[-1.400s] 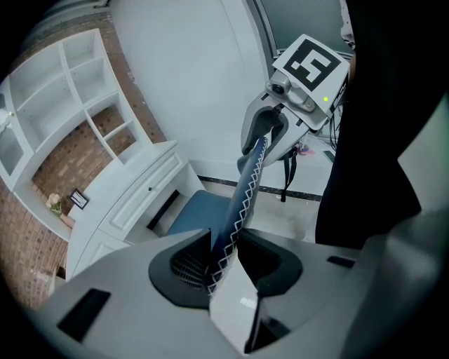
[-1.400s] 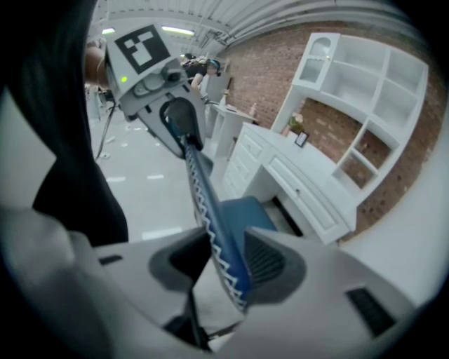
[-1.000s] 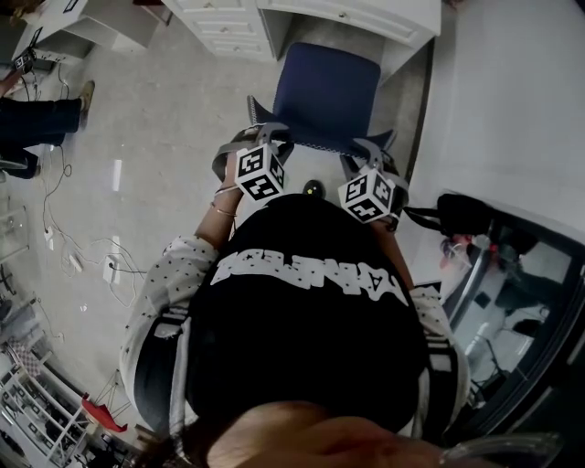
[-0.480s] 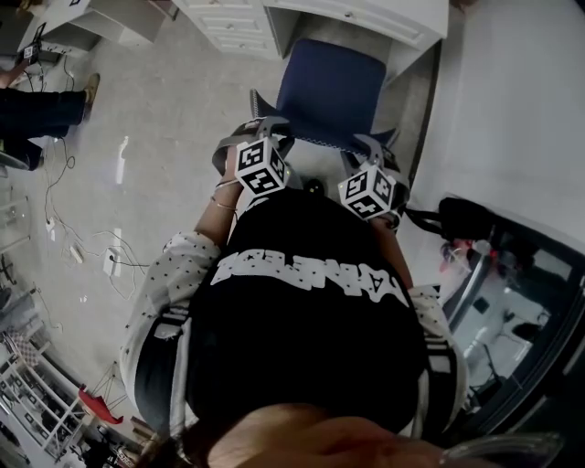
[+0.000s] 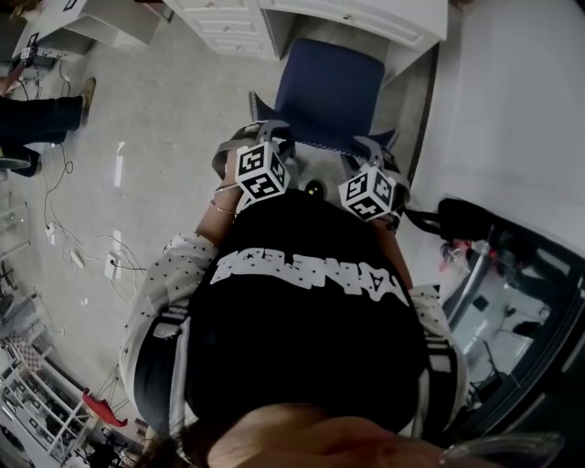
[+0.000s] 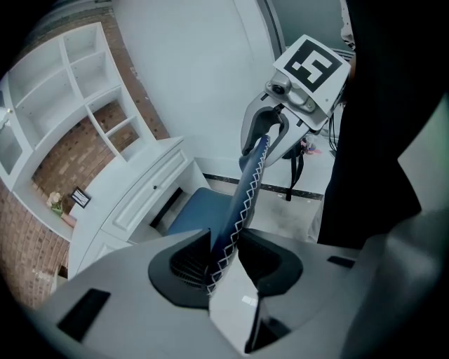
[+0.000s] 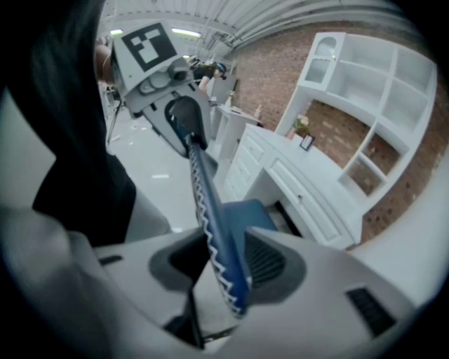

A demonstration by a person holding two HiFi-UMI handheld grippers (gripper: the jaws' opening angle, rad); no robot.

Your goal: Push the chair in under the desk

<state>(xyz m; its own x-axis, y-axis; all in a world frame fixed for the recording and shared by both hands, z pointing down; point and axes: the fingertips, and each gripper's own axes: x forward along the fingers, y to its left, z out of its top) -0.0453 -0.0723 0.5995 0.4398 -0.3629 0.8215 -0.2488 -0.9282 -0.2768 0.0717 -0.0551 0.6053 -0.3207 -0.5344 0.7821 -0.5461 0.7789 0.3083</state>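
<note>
Change since a second ago is slight: we find the chair in much the same place. Our left hand-held gripper and right hand-held gripper each clamp partly closed jaws on the top edge of the backrest, one toward either end. That edge is dark blue with white zigzag stitching. The blue seat lies beyond both, its front edge at the white table.

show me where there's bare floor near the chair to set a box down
The widest bare floor lies left of the blue chair, between the white drawers and the cables. Right of it only a narrow strip runs beside the wall. Crowded: black bag at right, rack lower left.
</note>
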